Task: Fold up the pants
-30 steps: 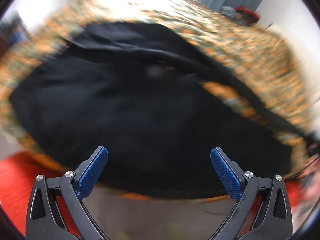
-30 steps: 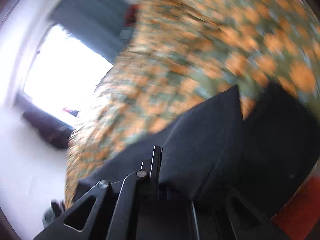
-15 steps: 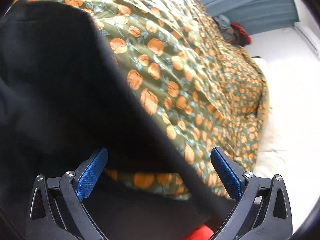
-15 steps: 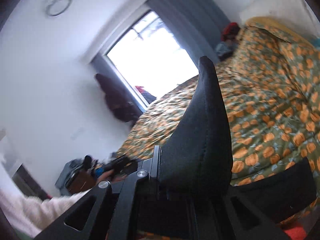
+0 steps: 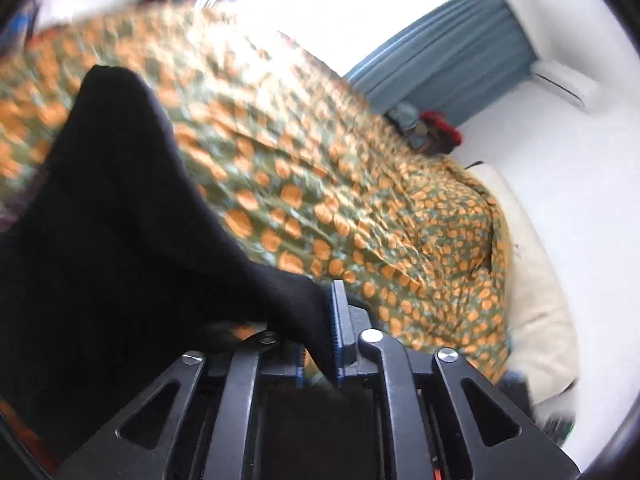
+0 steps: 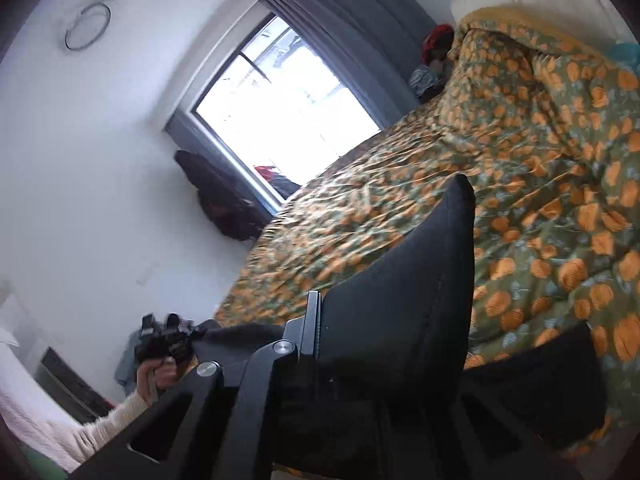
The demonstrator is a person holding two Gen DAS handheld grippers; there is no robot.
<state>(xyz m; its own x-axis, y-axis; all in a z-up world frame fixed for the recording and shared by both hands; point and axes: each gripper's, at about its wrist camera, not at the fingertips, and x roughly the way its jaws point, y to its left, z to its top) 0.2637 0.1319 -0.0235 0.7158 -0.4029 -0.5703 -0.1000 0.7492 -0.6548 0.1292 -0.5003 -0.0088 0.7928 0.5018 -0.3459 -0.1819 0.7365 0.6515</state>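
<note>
Bed cover (image 5: 360, 200), green with orange print, fills the view ahead of both tools; window (image 6: 288, 108) beyond it. Black pants (image 5: 120, 240) lifted off the cover, draped up and left from the left gripper (image 5: 334, 320), whose jaws have just closed, fabric pinched between the blue pads. Right gripper (image 6: 316, 328) clamped on another pants edge, cloth standing up right of its tip

Both tongs (image 5: 326, 332) (image 6: 320, 328) apparently clamped tight
</note>
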